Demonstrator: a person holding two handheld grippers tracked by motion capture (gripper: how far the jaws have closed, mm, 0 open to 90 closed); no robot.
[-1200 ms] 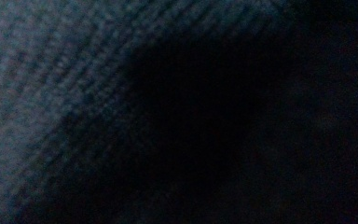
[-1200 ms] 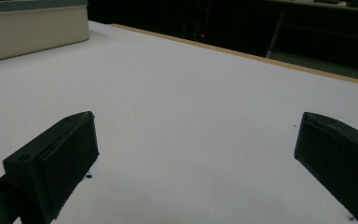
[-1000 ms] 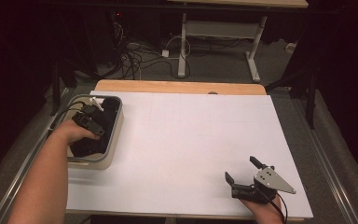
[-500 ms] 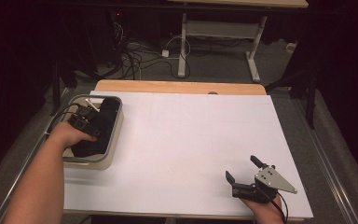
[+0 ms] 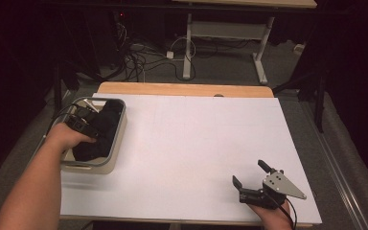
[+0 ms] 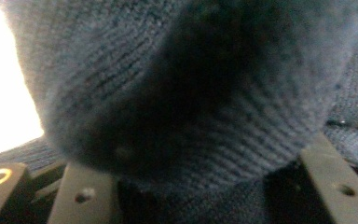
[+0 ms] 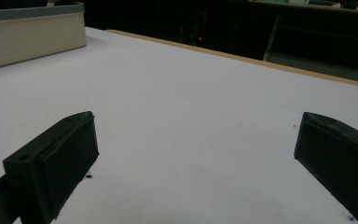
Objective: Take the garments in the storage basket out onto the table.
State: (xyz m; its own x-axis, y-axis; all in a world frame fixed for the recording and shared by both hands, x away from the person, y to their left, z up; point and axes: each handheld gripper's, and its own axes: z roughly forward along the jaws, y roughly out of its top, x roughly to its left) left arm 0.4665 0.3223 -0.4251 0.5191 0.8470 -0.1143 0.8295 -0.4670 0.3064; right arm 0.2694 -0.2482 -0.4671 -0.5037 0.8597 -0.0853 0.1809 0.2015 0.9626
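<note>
A dark blue knitted cloth lies bunched in a pale bin at the table's left edge. My left gripper reaches down into the bin. Its jaws have just been closing, and in the left gripper view the cloth bulges up between the two fingers, which press on it from both sides. My right gripper rests low near the table's front right edge. It stands open over the bare white sheet, and in the right gripper view nothing lies between its fingers.
The white sheet covers most of the table, with a wooden strip along the far edge. The bin's wall is at the far left of the right gripper view. Cables and a table frame lie on the floor beyond.
My left gripper has closed on the cloth in the bin, and the hand has drawn back slightly towards the near side. The right gripper has kept still.
</note>
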